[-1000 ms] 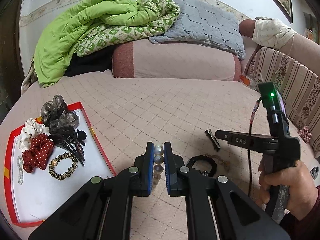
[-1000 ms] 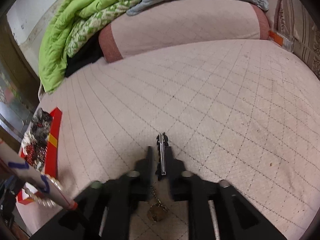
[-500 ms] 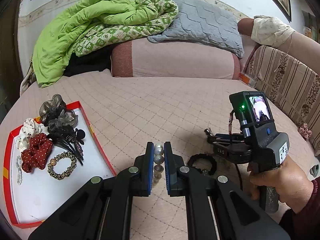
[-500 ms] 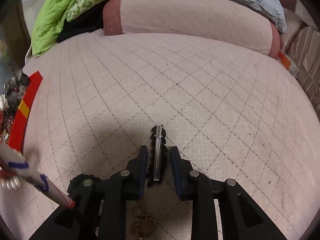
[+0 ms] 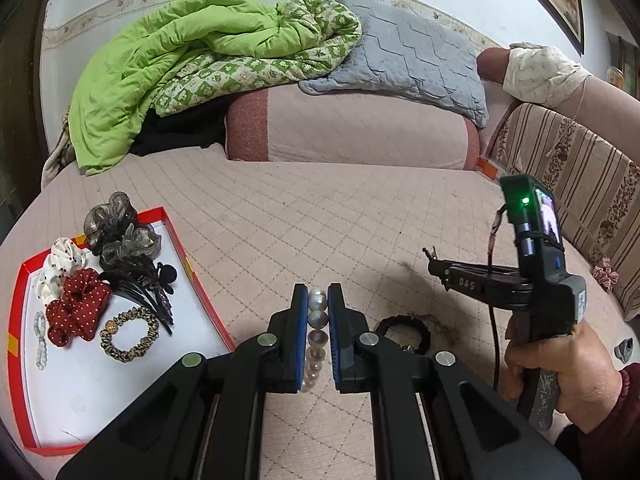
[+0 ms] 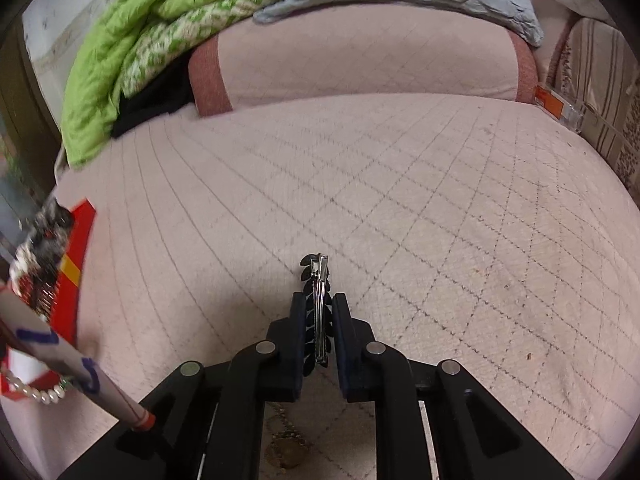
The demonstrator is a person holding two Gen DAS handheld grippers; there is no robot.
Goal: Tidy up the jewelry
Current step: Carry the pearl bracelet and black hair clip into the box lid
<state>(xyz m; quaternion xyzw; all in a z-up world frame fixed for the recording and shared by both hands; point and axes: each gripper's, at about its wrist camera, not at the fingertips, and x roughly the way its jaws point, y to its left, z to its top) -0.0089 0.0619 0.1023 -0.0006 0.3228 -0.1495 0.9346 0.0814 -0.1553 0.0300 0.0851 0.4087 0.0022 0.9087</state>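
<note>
Looking along the left wrist view first: left gripper sits clamped on a pearl strand, beads stacked in a line btwn the blue pads, strand hanging just above the quilted pink bed cover. Red-rimmed tray lies to its left on the cover. Tray contents: grey organza scrunchie, white dotted scrunchie, red dotted scrunchie, leopard-print hair tie, black claw clips, small clear bead bracelet. Black hair tie rests on the cover just right of the left gripper, outside the tray. Right gripper shows at far right, held by a person's hand, a clip end sticking out at its tip. Green quilt and grey pillow piled at the back.

Right wrist view: right gripper jaws have just been closing, now narrow, pads pressing a black leaf-pattern hair clip w/ metal bar, held edge-up, tip projecting fwd, raised off the cover. Tray corner visible far left, well apart from the clip. Pearl strand seen at lower left edge. Gold pendant on chain lies on the cover beneath the gripper body, partly hidden.
</note>
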